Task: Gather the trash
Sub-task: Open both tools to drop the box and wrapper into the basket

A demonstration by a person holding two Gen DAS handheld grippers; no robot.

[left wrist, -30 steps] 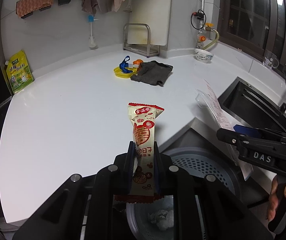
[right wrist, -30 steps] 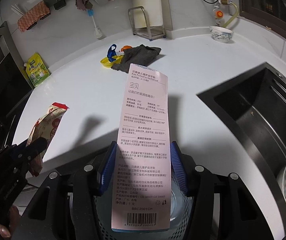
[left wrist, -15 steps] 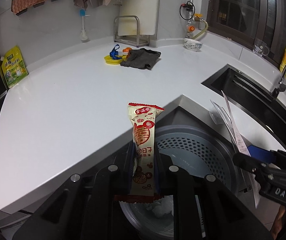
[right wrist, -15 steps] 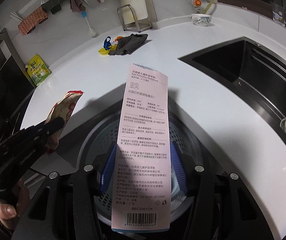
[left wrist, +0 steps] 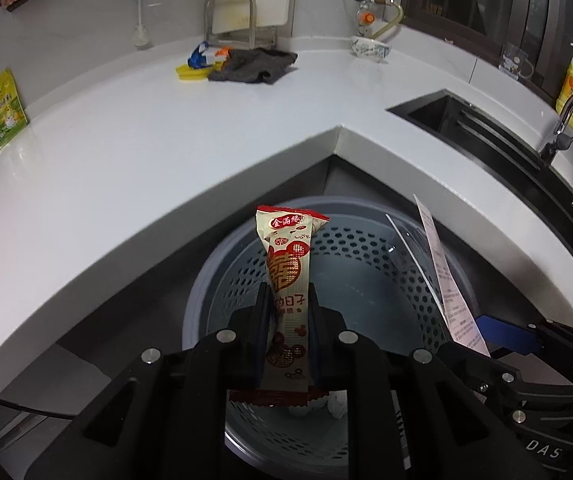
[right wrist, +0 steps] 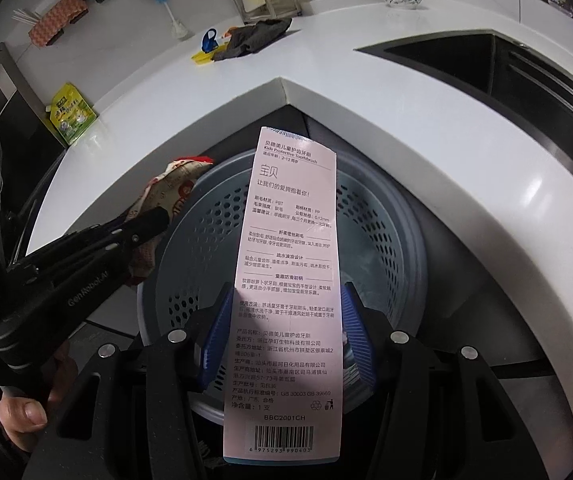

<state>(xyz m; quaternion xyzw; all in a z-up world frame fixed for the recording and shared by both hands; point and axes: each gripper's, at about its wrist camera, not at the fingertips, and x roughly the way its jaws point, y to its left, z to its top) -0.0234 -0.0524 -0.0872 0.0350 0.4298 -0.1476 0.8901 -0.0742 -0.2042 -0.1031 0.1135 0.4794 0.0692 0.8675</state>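
My left gripper (left wrist: 288, 300) is shut on a cream and red snack wrapper (left wrist: 289, 264), which stands upright over the grey perforated trash basket (left wrist: 366, 248). Crumpled white paper (left wrist: 336, 404) lies at the basket's bottom. My right gripper (right wrist: 286, 300) is shut on a pink toothbrush package card (right wrist: 288, 280), its blue pads against the card's edges, also above the basket (right wrist: 378, 220). In the right wrist view the left gripper (right wrist: 158, 220) holds the wrapper (right wrist: 166, 196) at the basket's left rim. The left wrist view shows the card (left wrist: 446, 276) edge-on at the right.
The white L-shaped counter (left wrist: 126, 184) wraps around the basket. On it lie a dark grey cloth (left wrist: 254, 64), a yellow dish with a blue item (left wrist: 194, 68), a green pouch (left wrist: 0, 116) and a bowl (left wrist: 370, 46). A black sink (left wrist: 486, 136) sits right. A hand (right wrist: 26, 412) grips the left tool.
Both grippers have moved back off the counter and down, so the wrapper and the card now hang over the trash basket. Both grips are unchanged.
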